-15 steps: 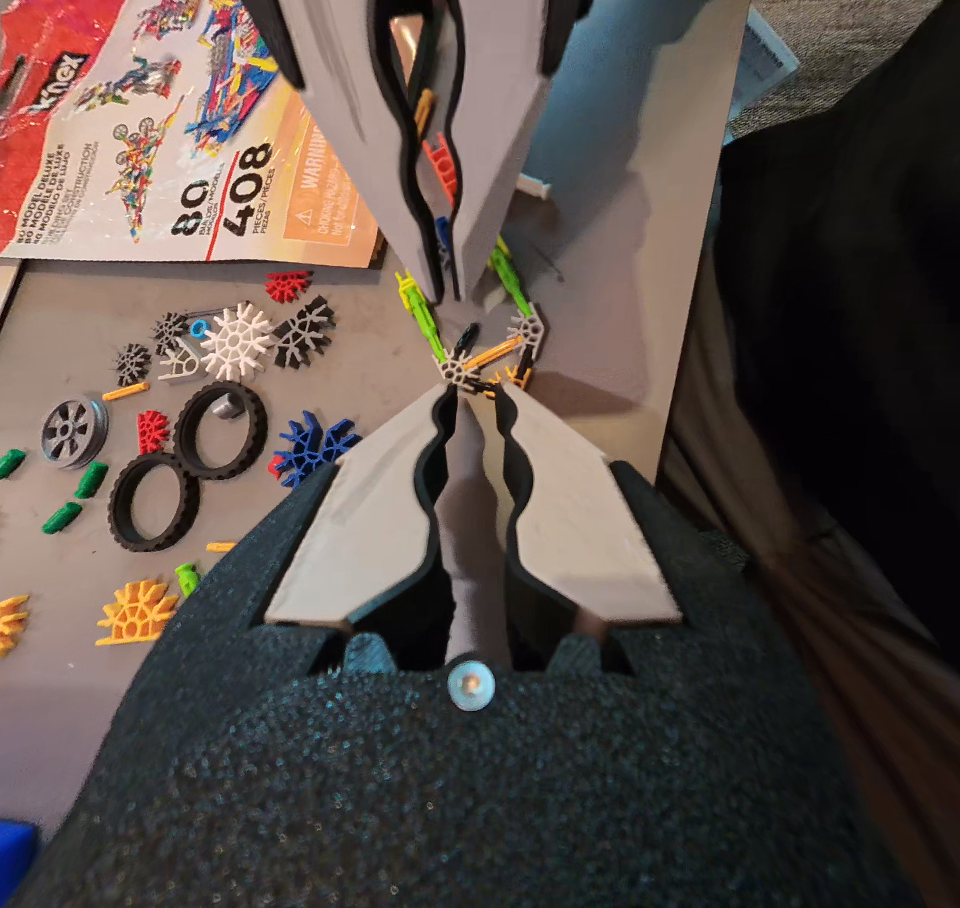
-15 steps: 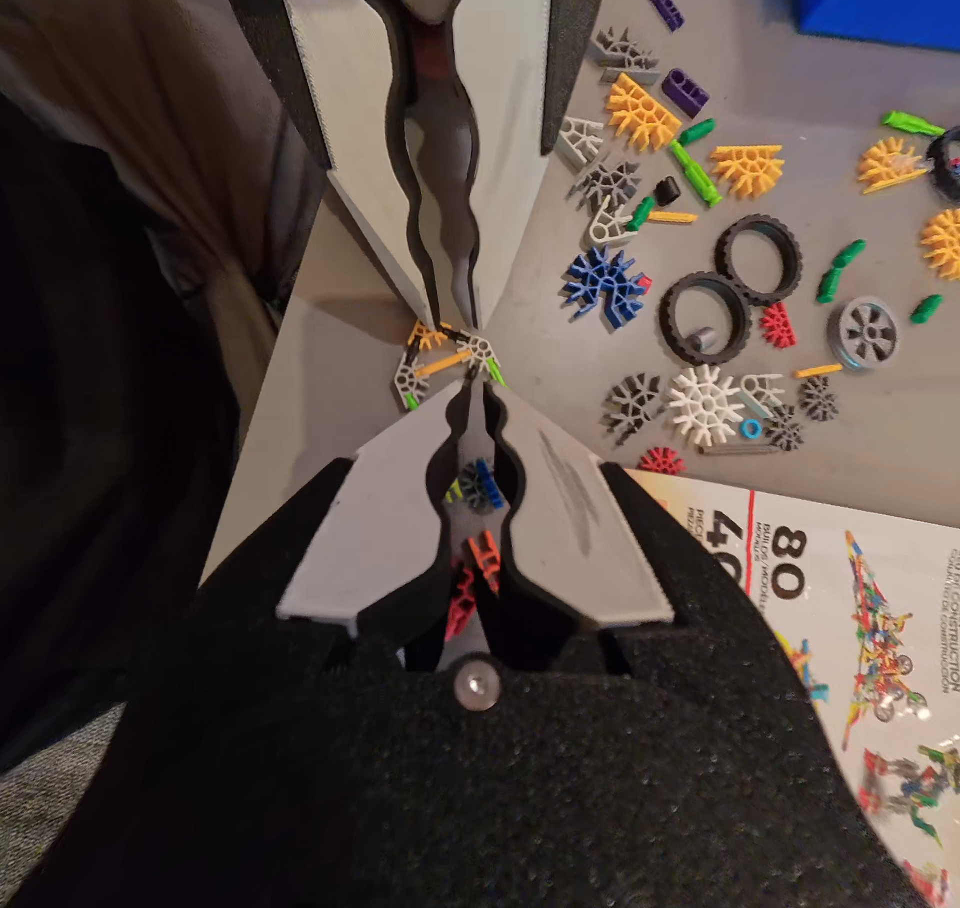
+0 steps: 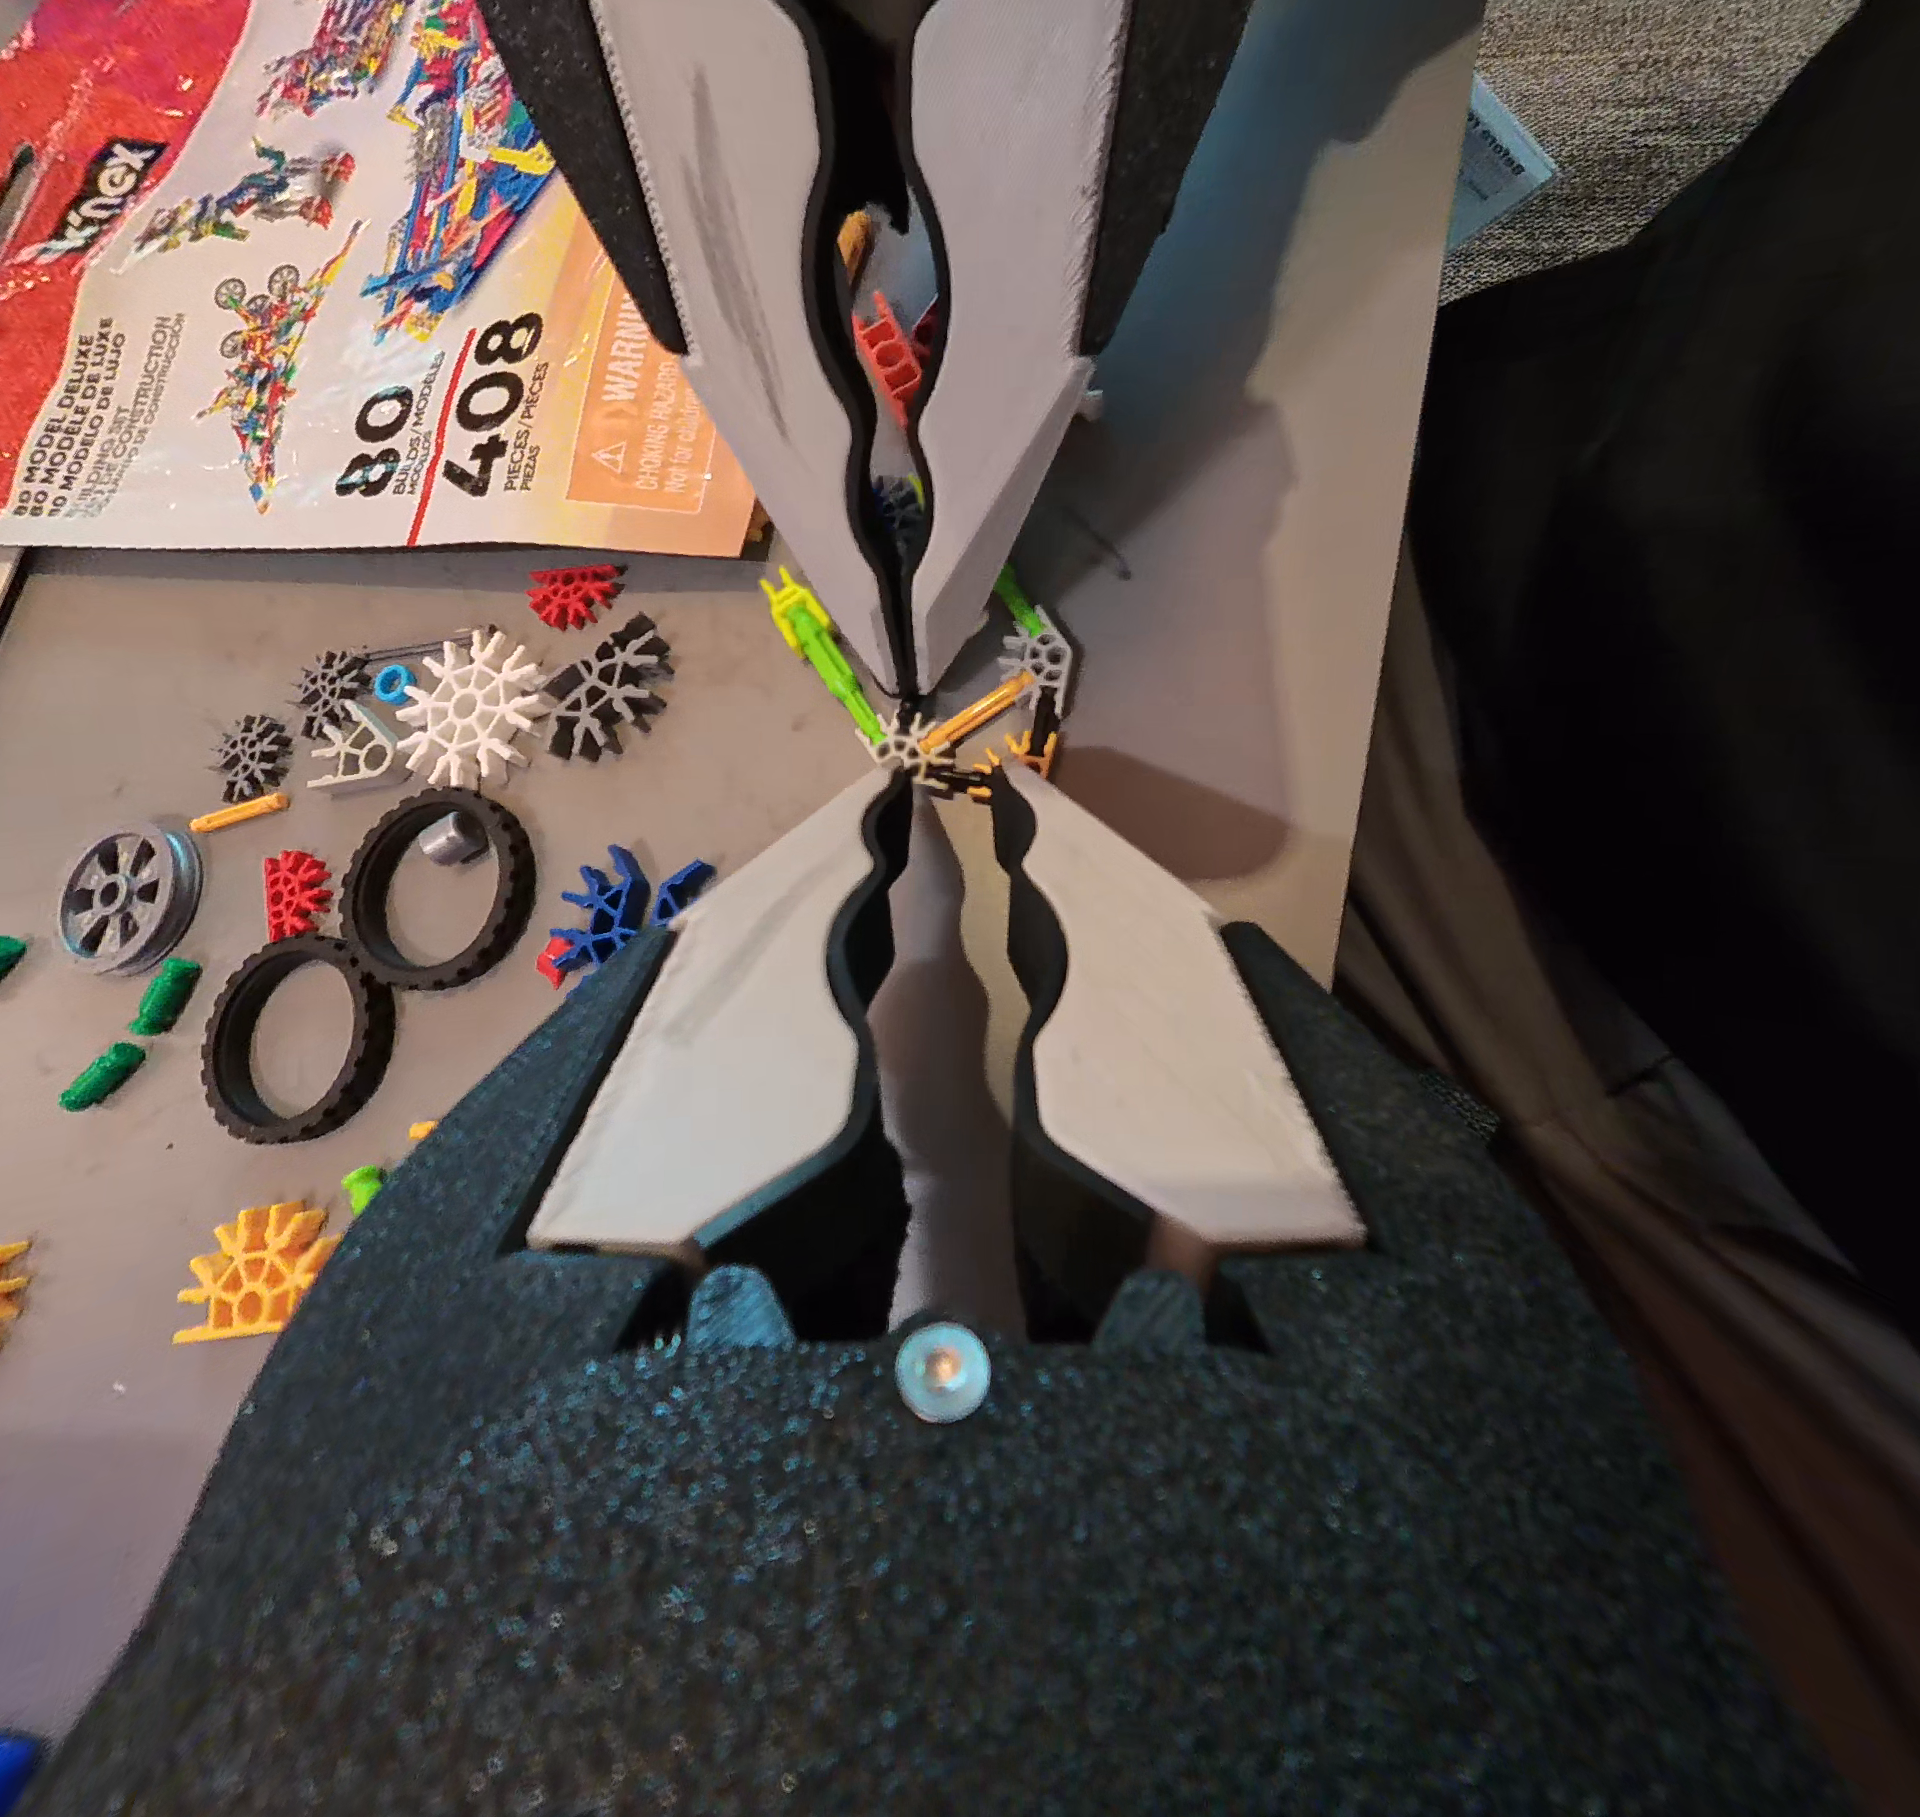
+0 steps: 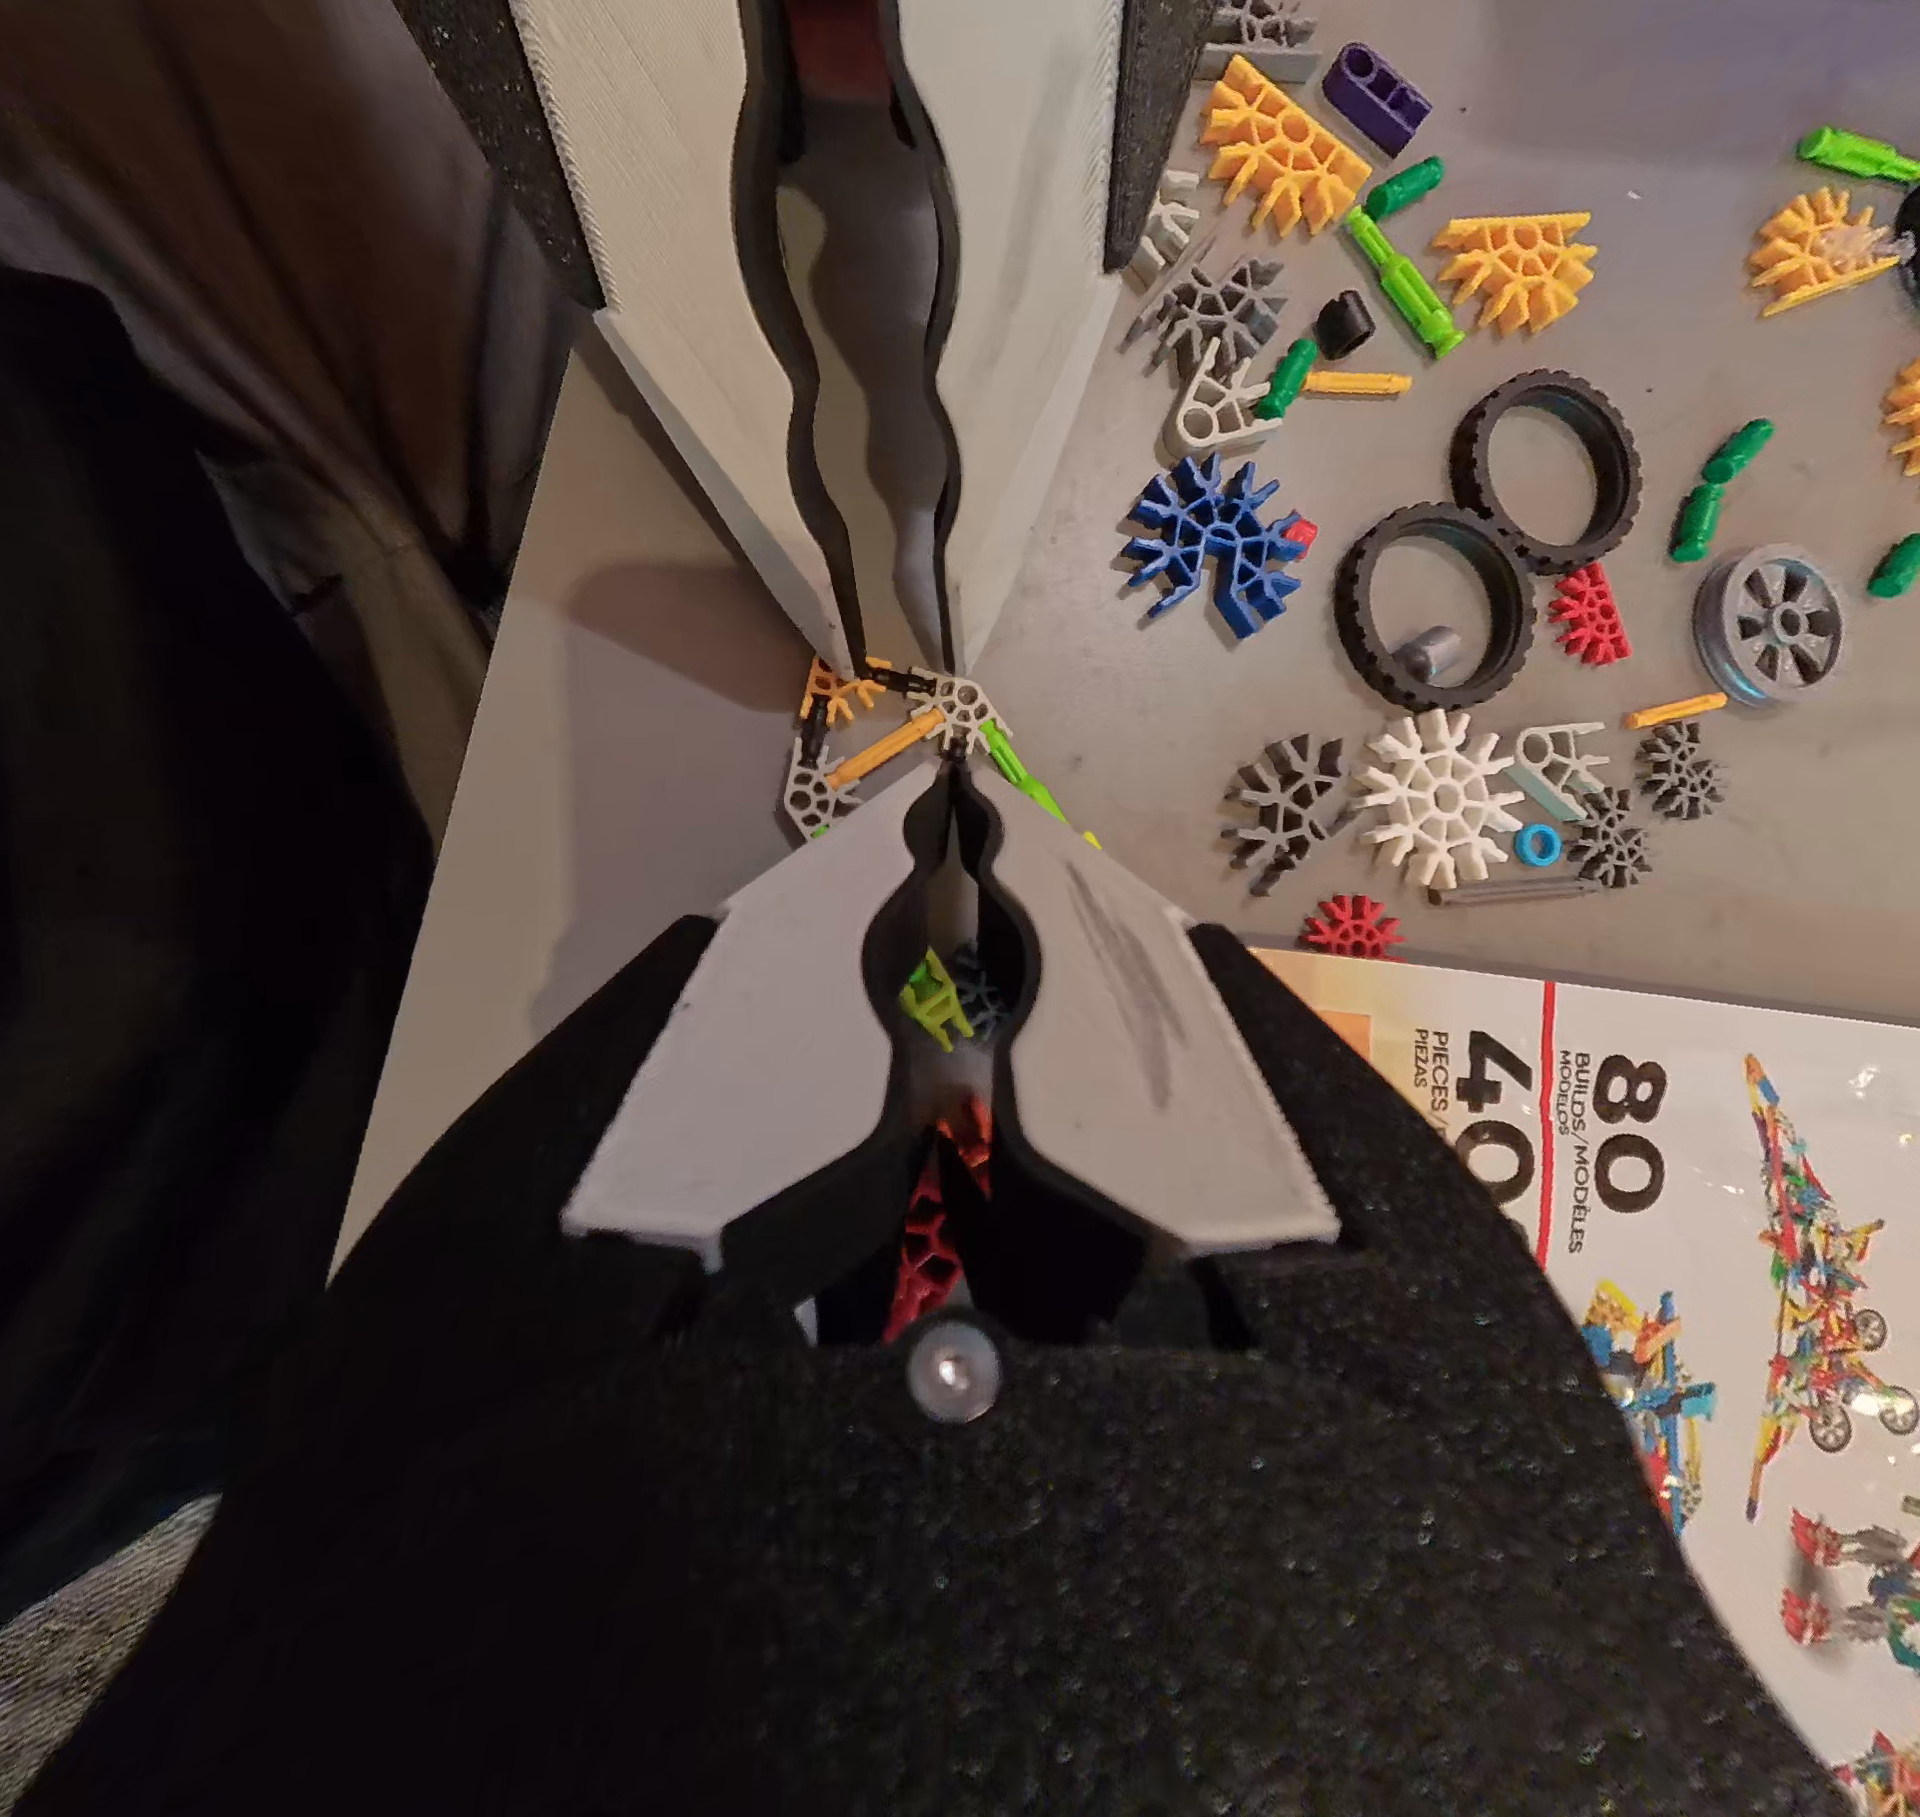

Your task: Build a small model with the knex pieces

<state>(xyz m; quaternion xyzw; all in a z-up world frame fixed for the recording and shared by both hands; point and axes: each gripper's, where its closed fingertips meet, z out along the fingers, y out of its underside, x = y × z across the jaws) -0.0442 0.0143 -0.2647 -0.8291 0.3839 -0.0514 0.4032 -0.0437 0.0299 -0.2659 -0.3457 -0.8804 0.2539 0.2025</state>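
Grey tabletop [image 3: 1226, 520] edge: a small rod-and-connector assembly [image 3: 966, 728] is pinched by the clenched right gripper [image 4: 951, 780] and the slightly parted left gripper [image 3: 951, 791]; both should be kept steady and aligned.

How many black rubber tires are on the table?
2. One tire lies farther out; the other tire, touching it, has a small grey cylinder inside. More could be hidden behind the tongs.
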